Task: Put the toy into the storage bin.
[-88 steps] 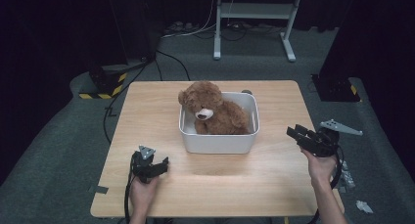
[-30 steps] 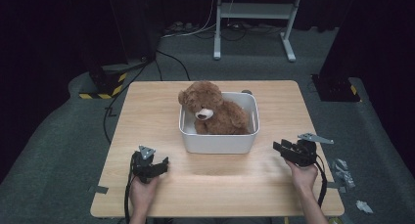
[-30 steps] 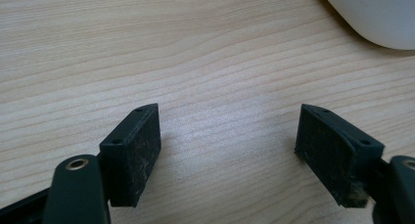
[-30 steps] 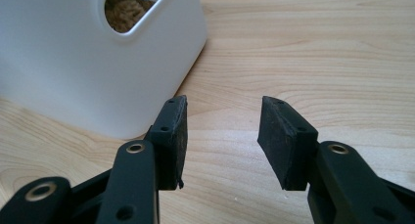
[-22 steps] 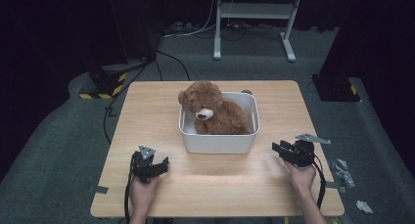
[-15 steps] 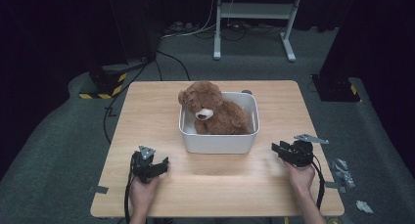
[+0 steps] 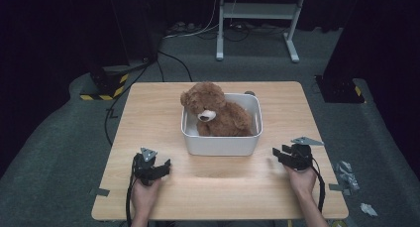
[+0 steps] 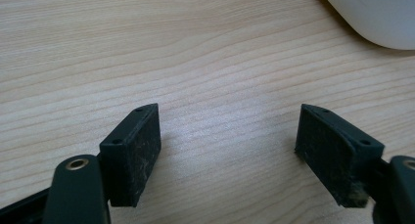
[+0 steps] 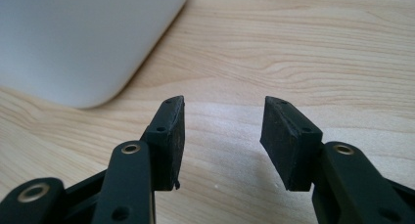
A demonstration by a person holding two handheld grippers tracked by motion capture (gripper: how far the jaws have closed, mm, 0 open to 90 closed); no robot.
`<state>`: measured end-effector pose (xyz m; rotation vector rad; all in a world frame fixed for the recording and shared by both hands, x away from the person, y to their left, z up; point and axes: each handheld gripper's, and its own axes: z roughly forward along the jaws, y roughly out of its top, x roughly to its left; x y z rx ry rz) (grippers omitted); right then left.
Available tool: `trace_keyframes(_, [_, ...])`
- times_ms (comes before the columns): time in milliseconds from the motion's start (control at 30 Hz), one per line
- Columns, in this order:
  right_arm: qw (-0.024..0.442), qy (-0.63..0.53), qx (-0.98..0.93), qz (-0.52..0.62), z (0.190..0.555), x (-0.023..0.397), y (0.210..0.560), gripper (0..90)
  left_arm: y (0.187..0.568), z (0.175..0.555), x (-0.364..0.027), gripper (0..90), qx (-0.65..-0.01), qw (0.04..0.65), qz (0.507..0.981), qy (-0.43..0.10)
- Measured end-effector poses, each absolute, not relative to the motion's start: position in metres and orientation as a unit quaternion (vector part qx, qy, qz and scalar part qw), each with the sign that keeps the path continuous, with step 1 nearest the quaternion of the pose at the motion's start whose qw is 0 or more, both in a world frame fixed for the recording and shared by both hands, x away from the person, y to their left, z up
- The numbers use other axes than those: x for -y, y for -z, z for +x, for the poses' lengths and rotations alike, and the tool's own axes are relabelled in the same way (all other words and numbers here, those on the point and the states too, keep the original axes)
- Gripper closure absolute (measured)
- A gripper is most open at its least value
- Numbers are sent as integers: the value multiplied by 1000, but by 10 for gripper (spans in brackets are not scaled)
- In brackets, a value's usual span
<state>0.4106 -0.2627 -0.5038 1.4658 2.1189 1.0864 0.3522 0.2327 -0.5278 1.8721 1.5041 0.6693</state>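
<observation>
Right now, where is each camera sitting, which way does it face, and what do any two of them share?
High view: above the near table edge, looking forward and down at the teddy bear in the white tub; both hands show.
Left gripper view: on the left gripper, low over the table, its jaws apart.
Right gripper view: on the right gripper, jaws apart.
Shared: both gripper views catch a tub corner.

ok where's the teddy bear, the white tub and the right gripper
teddy bear (image 7: pixel 218 119), high view, its body
white tub (image 7: pixel 223 143), high view, front wall
right gripper (image 7: pixel 278 154), high view, between its fingertips
</observation>
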Motion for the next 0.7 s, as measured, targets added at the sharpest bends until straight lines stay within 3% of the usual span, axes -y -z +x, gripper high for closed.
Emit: trace_keyframes(700, [207, -335, -759, 519, 415, 261, 510, 497, 528, 352, -233, 248, -572, 319, 712, -254])
